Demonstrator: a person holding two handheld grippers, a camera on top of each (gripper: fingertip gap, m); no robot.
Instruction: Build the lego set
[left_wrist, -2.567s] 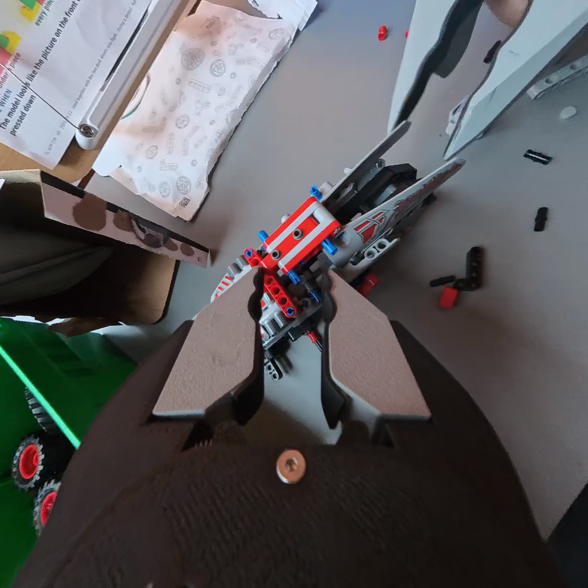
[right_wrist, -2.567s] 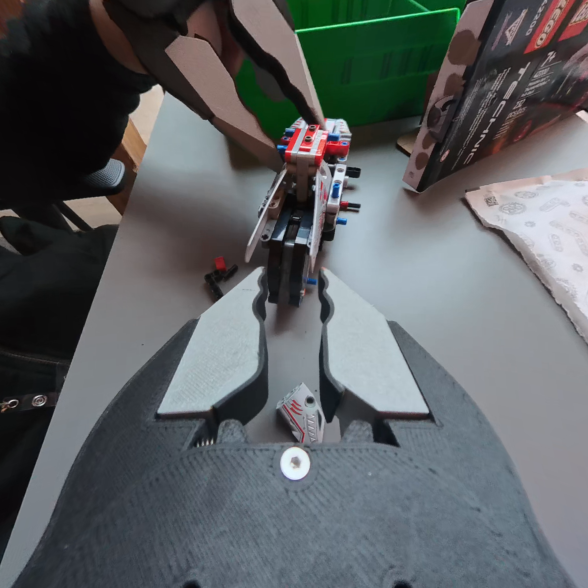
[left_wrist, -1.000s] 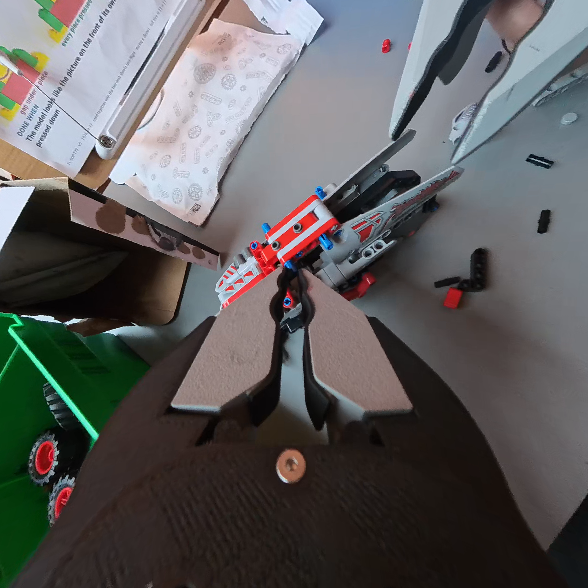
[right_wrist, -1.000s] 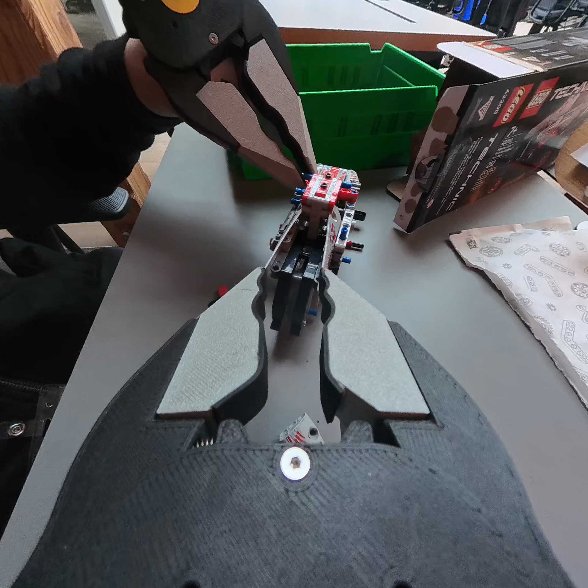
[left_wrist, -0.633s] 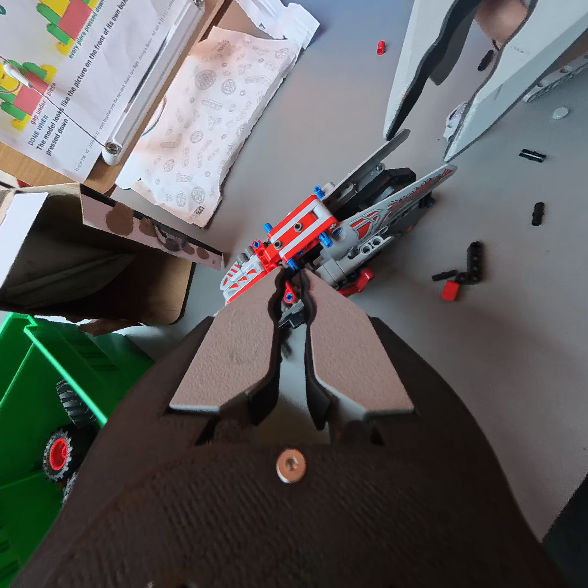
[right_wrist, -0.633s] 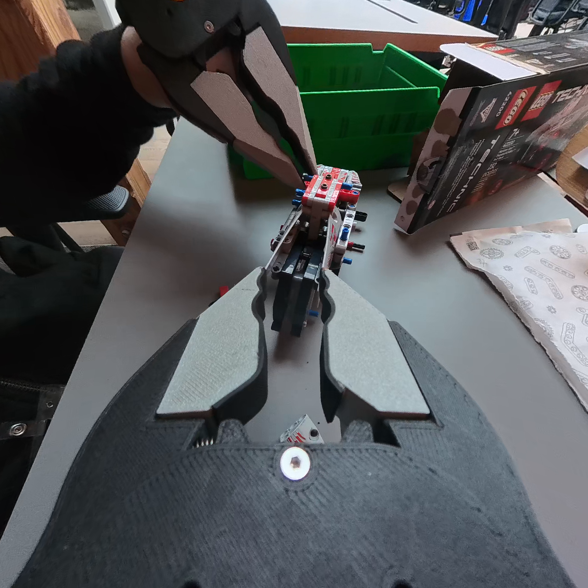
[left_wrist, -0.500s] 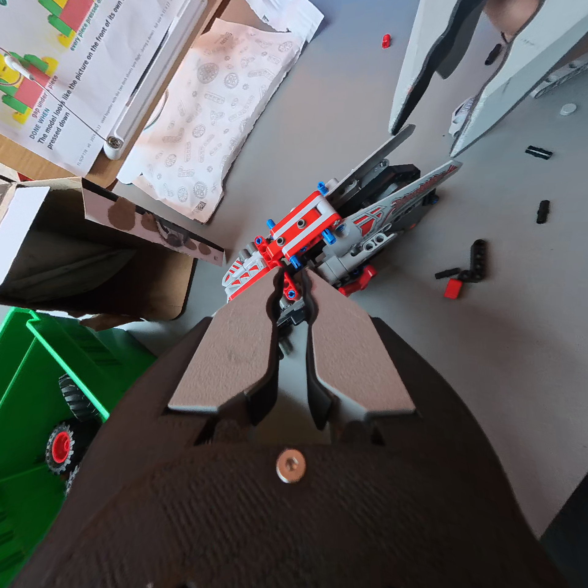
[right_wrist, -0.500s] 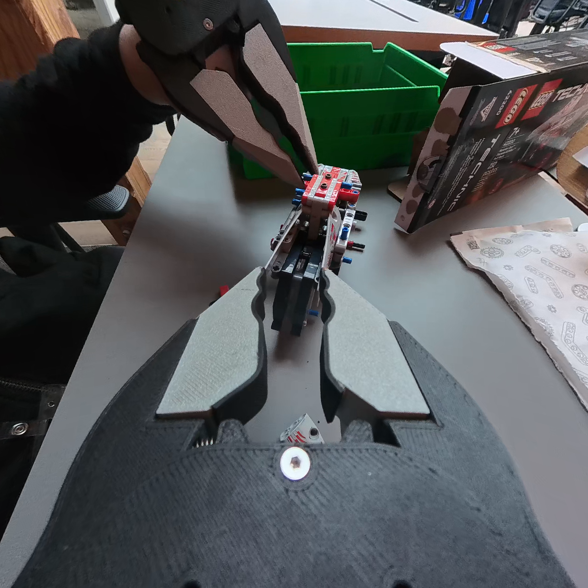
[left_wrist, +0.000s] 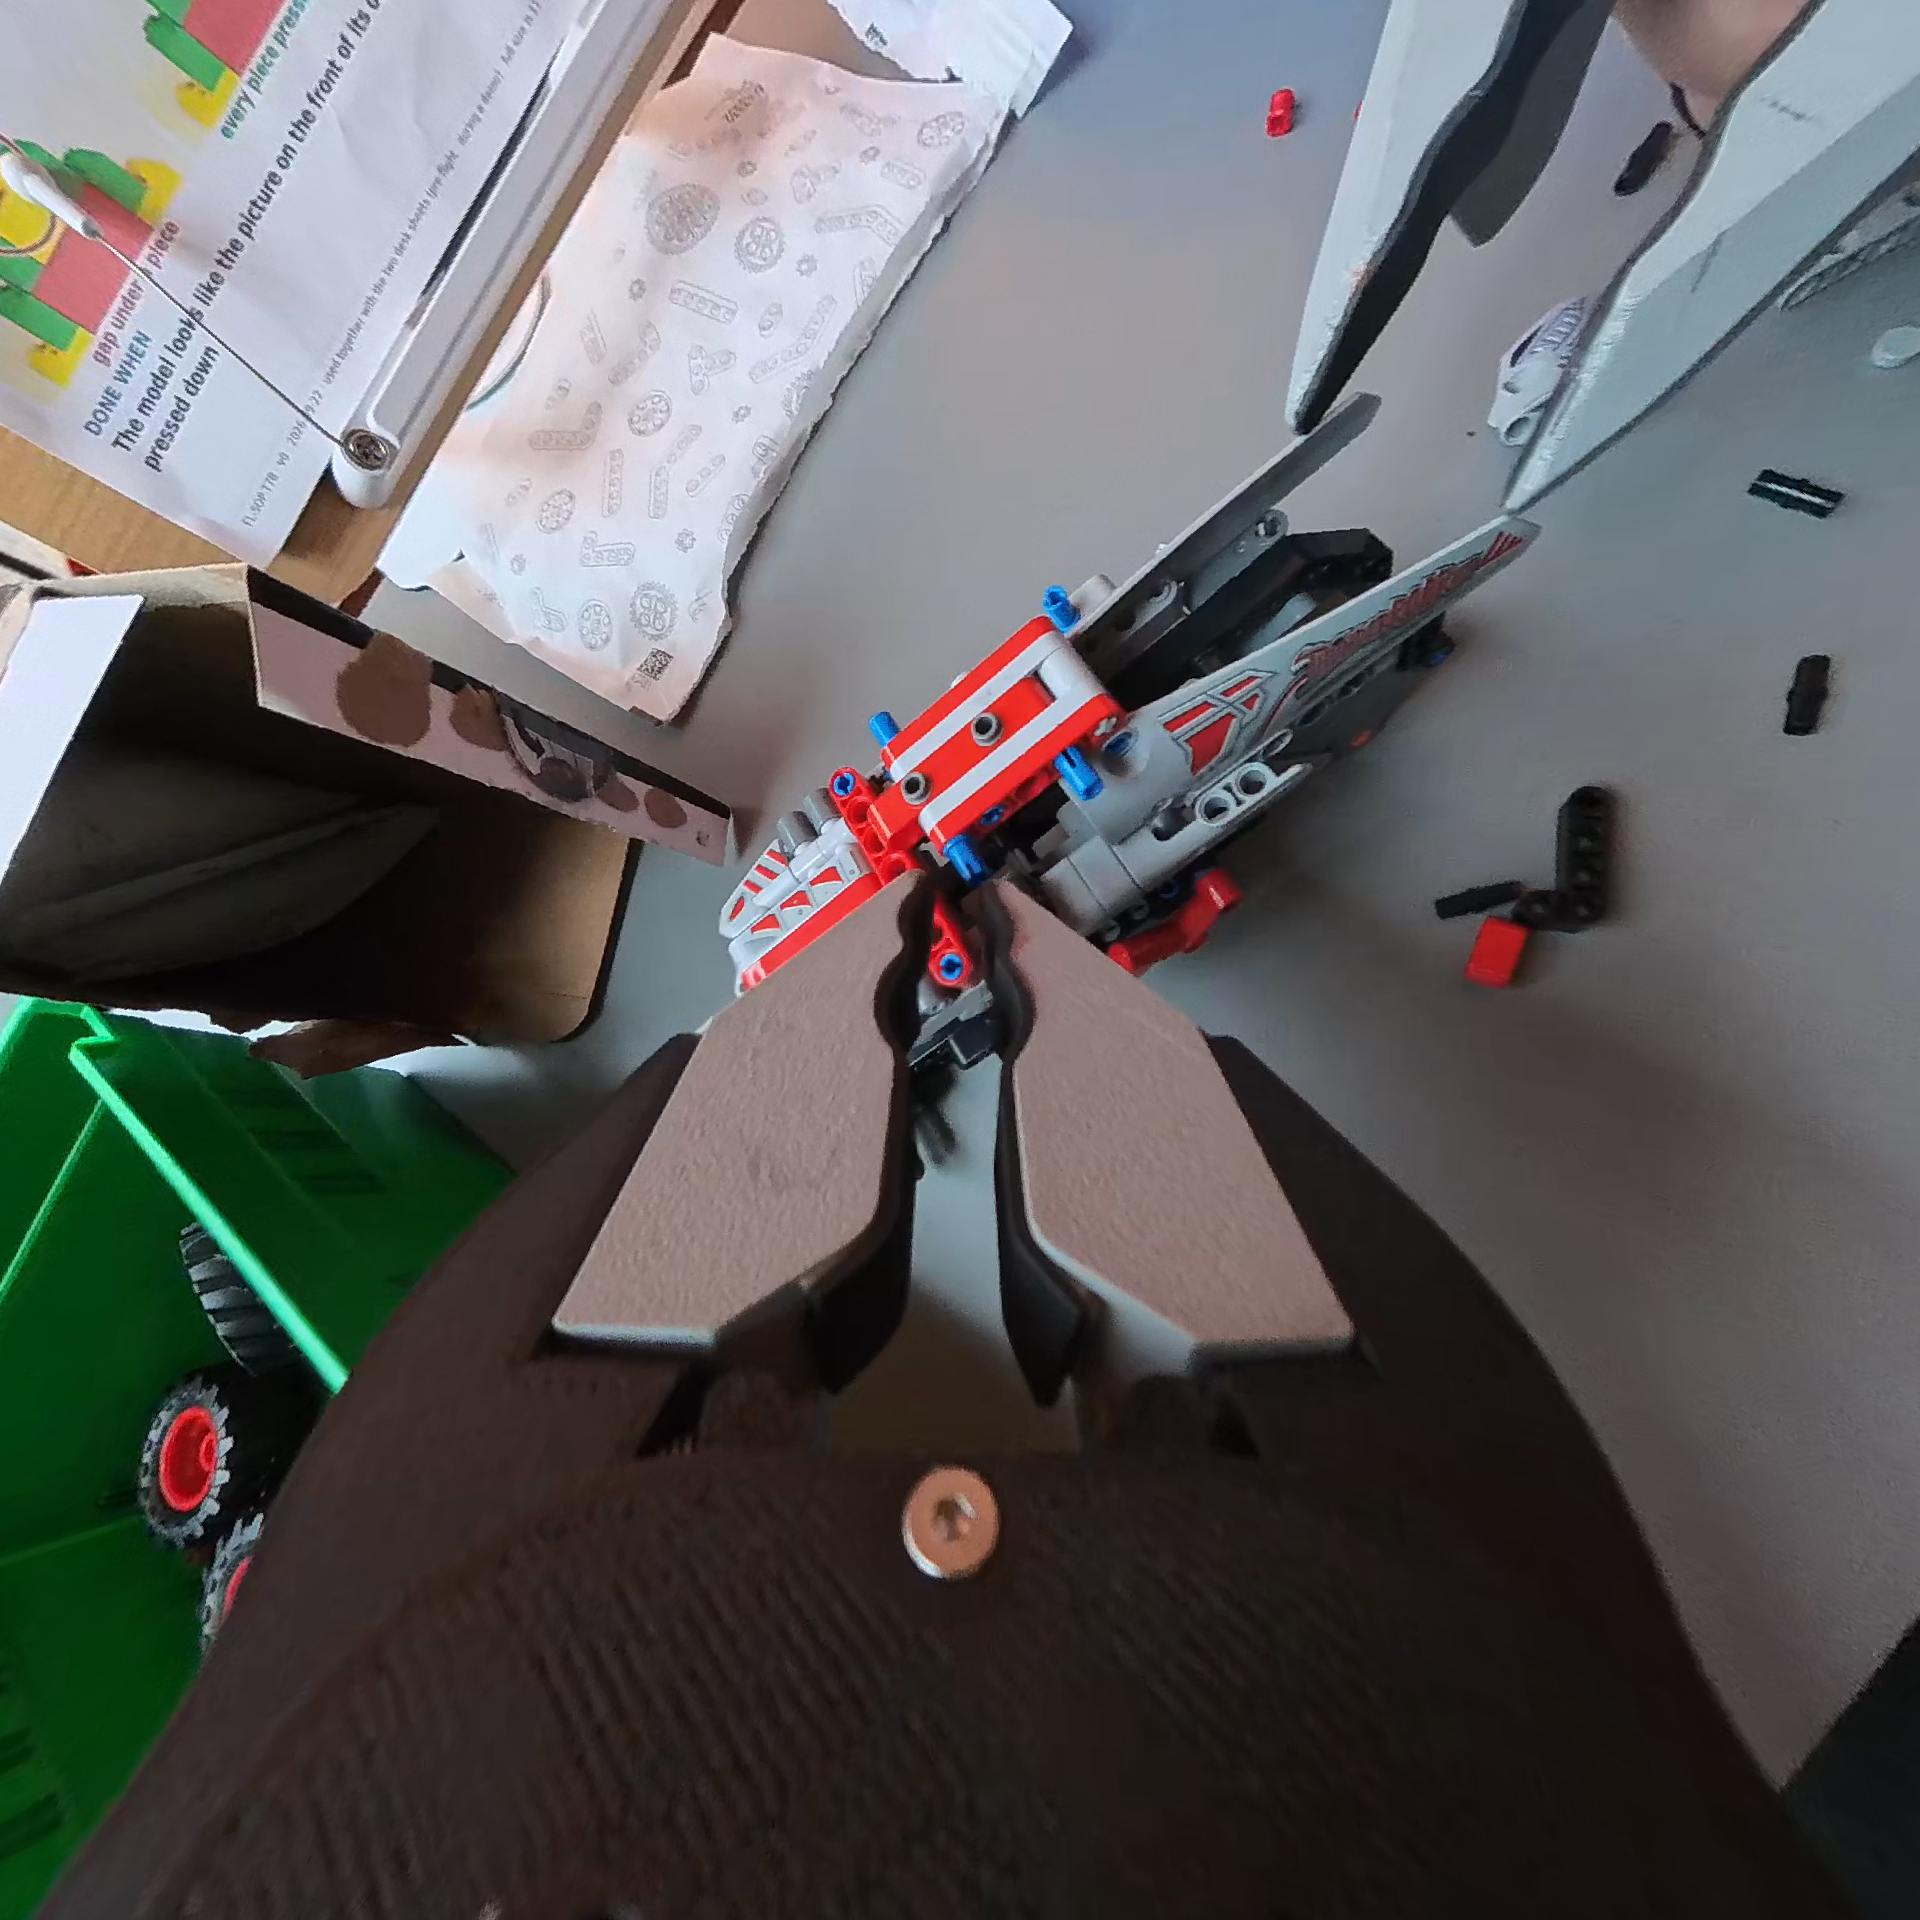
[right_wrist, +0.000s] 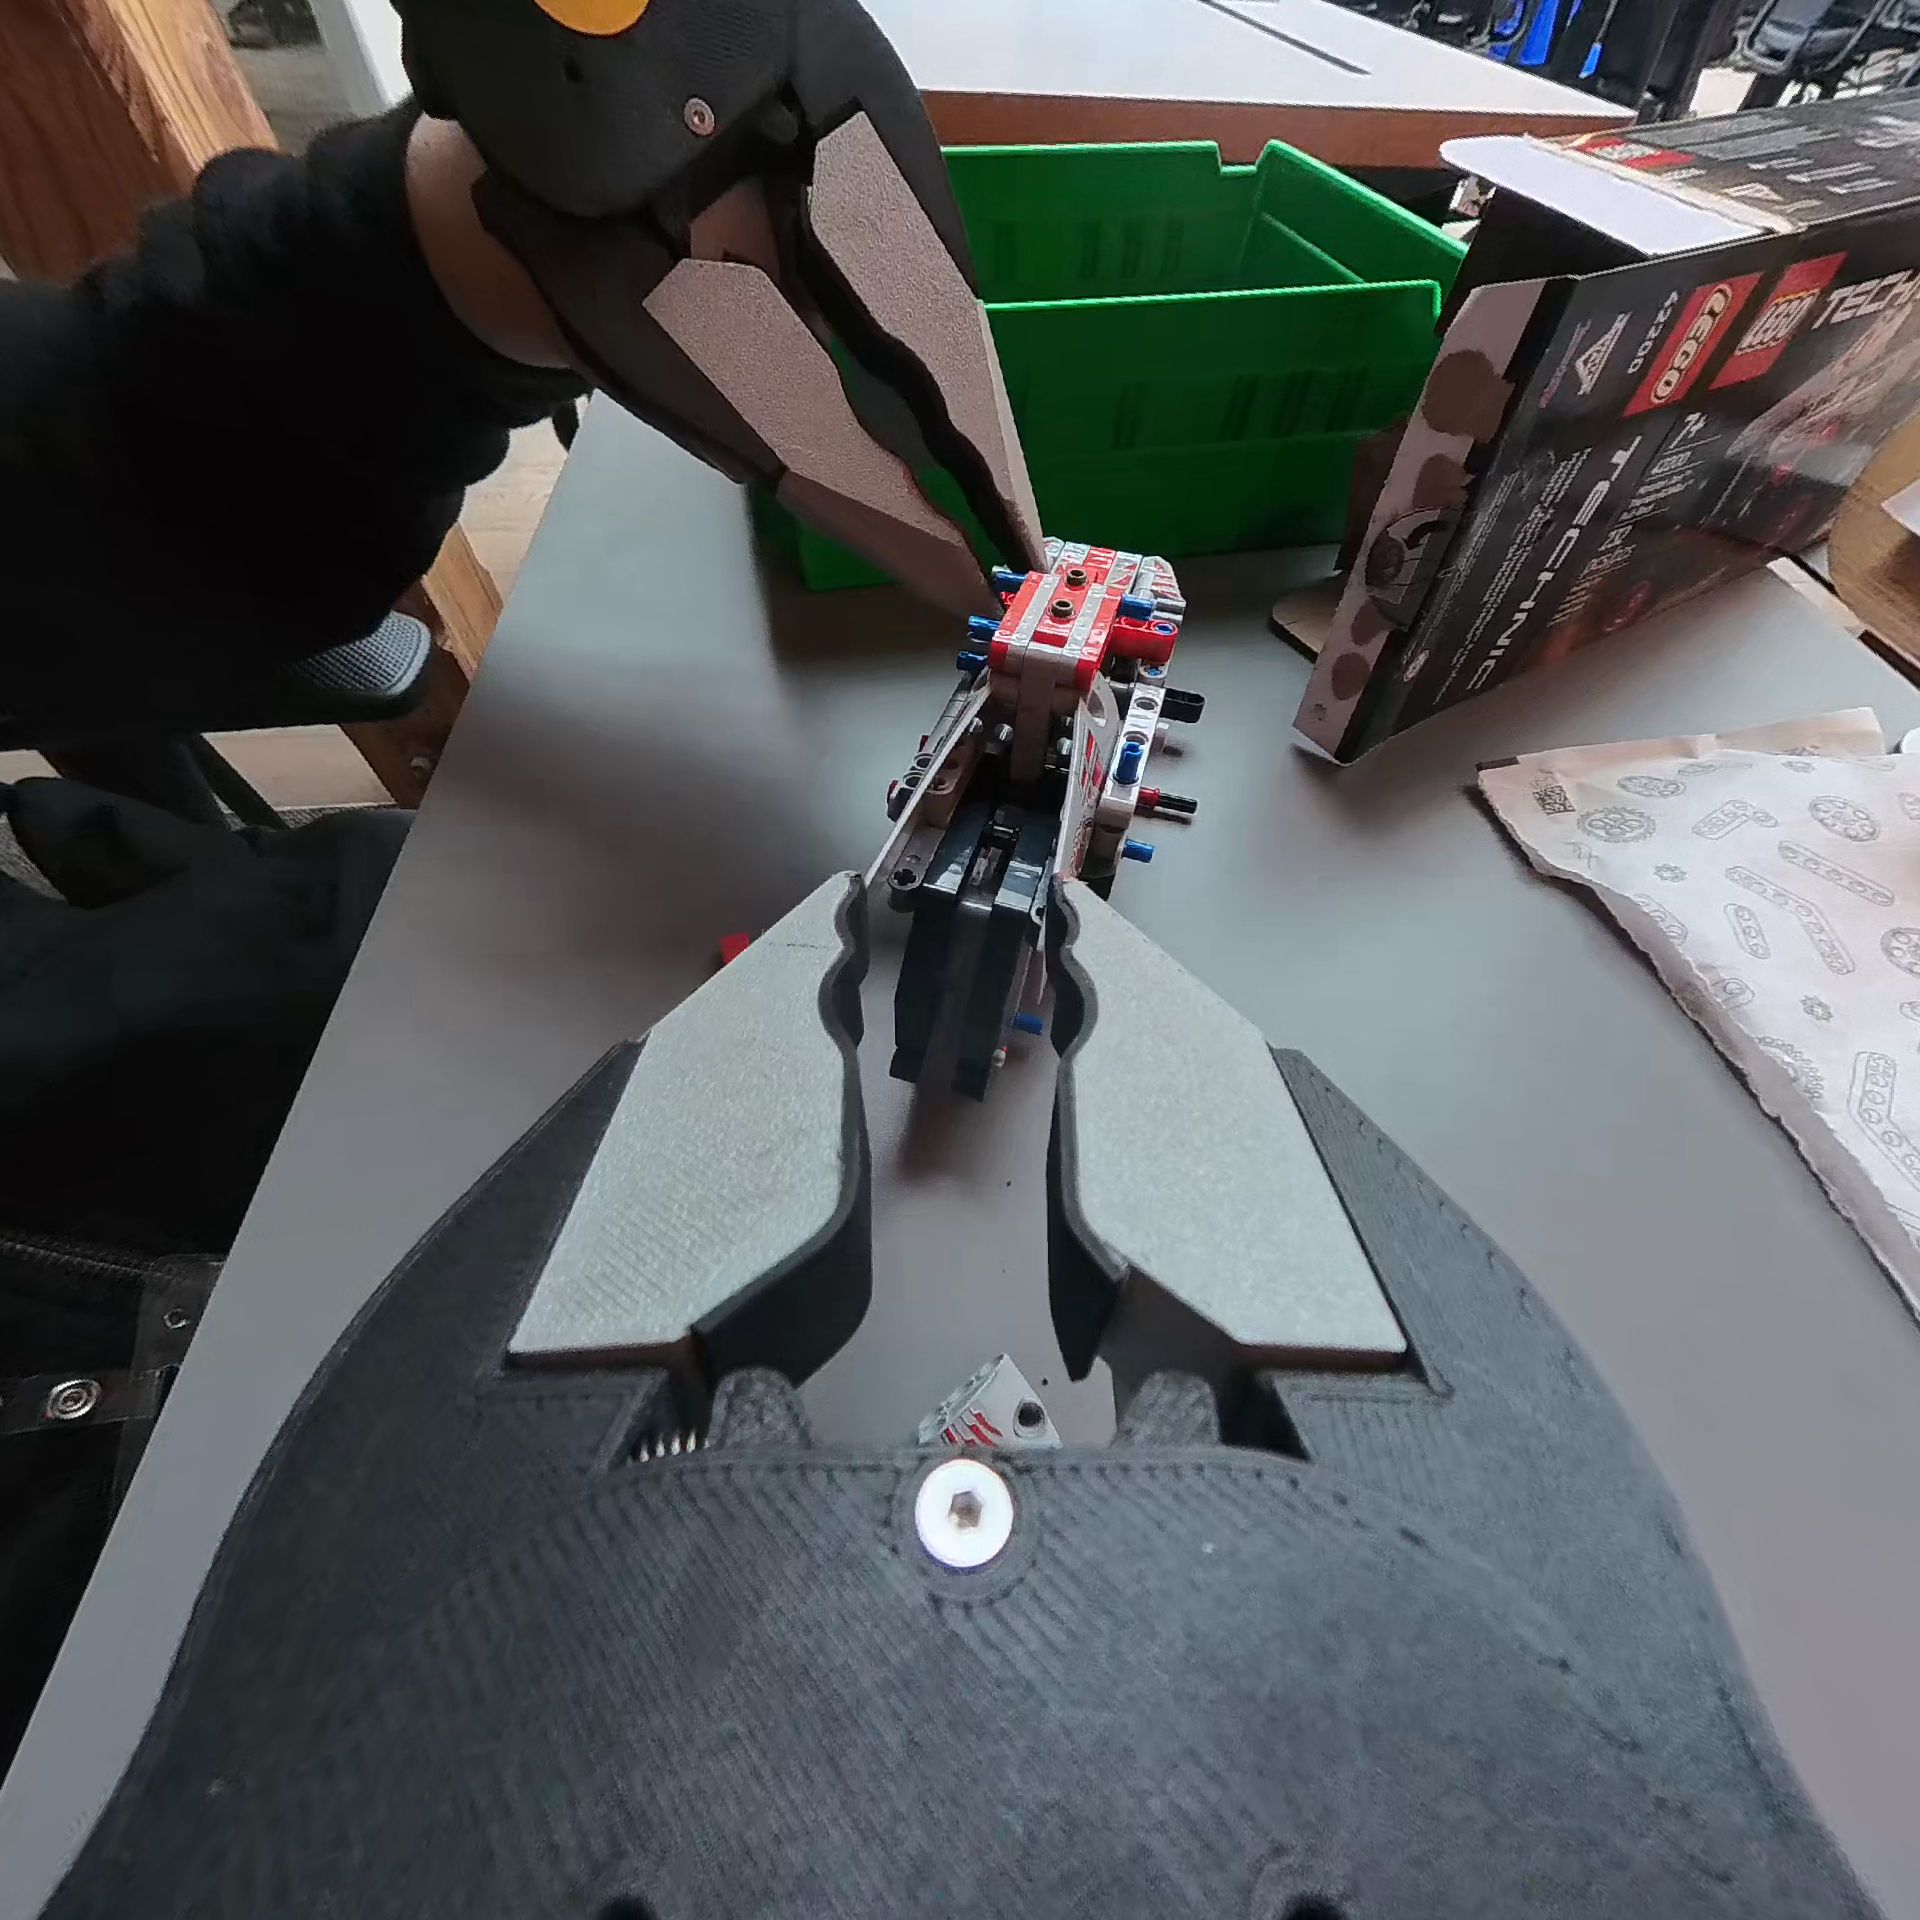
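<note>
The red, grey and black lego model (left_wrist: 1049, 769) lies on the grey table (left_wrist: 1558, 1195). My left gripper (left_wrist: 956, 902) is shut on a red beam at the model's front end. In the right wrist view the model (right_wrist: 1049, 717) points away from me, and the left gripper (right_wrist: 1013, 577) comes down on its far end. My right gripper (right_wrist: 953, 899) is open, and its fingertips straddle the model's black rear end. Its fingers (left_wrist: 1361, 260) also show in the left wrist view. A small grey and red panel piece (right_wrist: 987, 1408) lies on the table under the right gripper.
Loose black and red pieces (left_wrist: 1538, 904) lie right of the model. A green bin (right_wrist: 1195, 353) holds wheels (left_wrist: 192, 1455). The opened lego box (right_wrist: 1621, 436), a torn paper bag (right_wrist: 1766, 914) and an instruction sheet (left_wrist: 187, 239) sit around it. A person's dark sleeve (right_wrist: 208, 436) is on the left. My hands' fingertips stand some 10 cm from each other.
My left gripper has closed from open onto the red beam at the model's front. My right gripper has moved up so that its tips straddle the model's rear. Little changed in the last half second.
</note>
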